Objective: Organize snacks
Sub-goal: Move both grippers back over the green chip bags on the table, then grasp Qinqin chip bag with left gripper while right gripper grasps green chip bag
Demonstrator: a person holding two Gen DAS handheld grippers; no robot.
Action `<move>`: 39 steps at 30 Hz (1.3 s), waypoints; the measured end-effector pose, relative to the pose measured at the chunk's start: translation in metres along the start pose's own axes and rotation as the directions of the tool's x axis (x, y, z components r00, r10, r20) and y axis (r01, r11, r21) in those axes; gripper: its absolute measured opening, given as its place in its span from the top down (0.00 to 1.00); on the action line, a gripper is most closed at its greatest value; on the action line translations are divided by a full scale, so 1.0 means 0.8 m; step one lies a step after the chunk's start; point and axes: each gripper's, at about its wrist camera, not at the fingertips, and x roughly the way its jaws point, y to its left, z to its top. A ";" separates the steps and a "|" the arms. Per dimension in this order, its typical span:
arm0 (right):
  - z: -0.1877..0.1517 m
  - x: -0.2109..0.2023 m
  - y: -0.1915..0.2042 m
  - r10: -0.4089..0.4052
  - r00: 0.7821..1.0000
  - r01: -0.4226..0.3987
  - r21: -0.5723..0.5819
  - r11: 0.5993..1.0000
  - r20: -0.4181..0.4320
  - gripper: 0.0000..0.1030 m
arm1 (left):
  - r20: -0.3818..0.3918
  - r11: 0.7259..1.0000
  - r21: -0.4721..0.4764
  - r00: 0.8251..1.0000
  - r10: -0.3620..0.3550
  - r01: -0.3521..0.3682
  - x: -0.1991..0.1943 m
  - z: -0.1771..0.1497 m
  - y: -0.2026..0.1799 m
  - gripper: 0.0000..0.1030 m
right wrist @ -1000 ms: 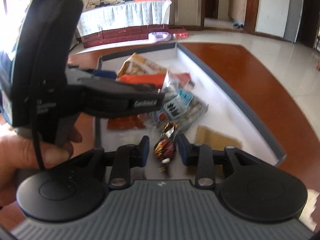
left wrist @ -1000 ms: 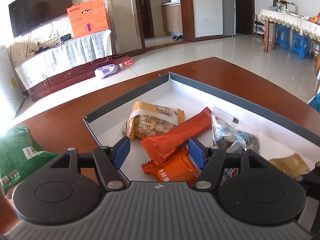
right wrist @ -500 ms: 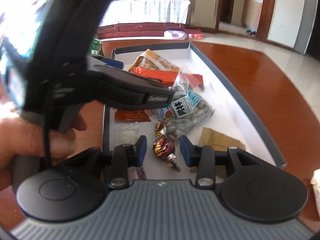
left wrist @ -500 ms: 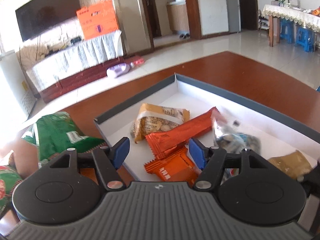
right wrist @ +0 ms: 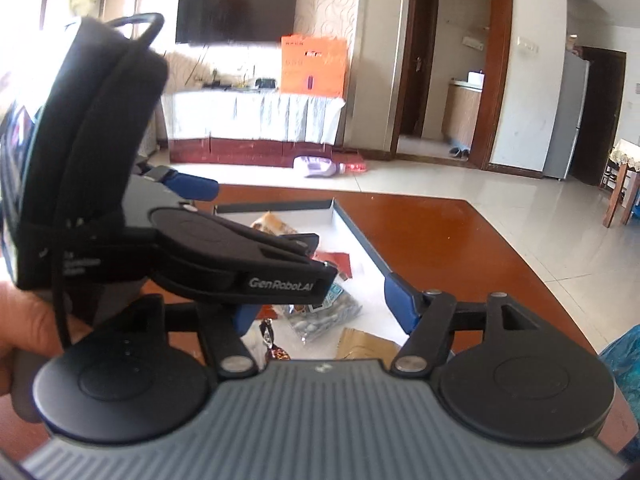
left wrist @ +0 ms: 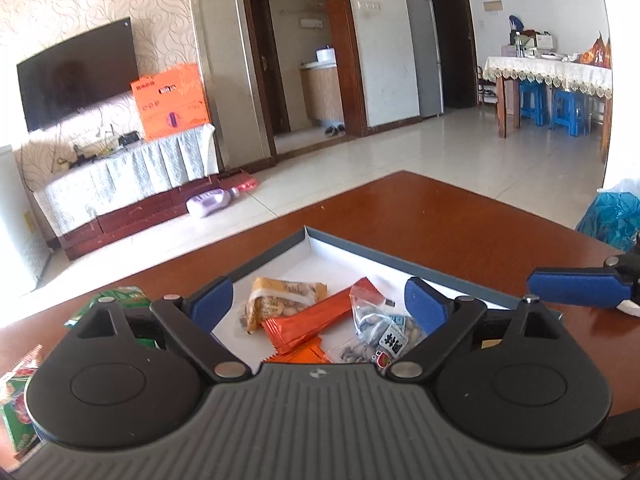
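A shallow box with a grey rim and white floor sits on the brown table. In it lie a tan nut packet, an orange bar, a second orange wrapper and a clear bag of seeds. My left gripper hovers above them, its jaws opening wide with nothing between them. My right gripper is also opening over the box's near end. A red and gold candy lies loose below it, beside a tan wrapper.
Green snack packets lie on the table left of the box. A blue plastic bag sits at the right edge. In the right wrist view a hand holds the left gripper's body, hiding the box's left half.
Both grippers have lifted and drawn back from the box, and both sets of jaws have spread. The right one let go of the red and gold candy, which now lies in the box.
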 end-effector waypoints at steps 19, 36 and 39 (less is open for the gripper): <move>0.040 0.029 0.109 0.280 0.960 -0.280 -0.058 0.958 -0.014 0.22 | -0.157 0.917 -0.194 0.934 0.321 -0.348 -0.088 -0.055 0.181 0.05; 0.086 0.134 0.170 0.185 0.981 -0.188 -0.056 0.981 -0.063 0.19 | -0.271 0.785 -0.398 0.879 0.393 -0.474 -0.065 -0.122 0.325 0.03; 0.086 0.149 0.187 0.185 0.980 -0.192 -0.099 0.976 -0.075 0.19 | -0.287 0.767 -0.445 0.884 0.368 -0.463 -0.051 -0.123 0.335 0.03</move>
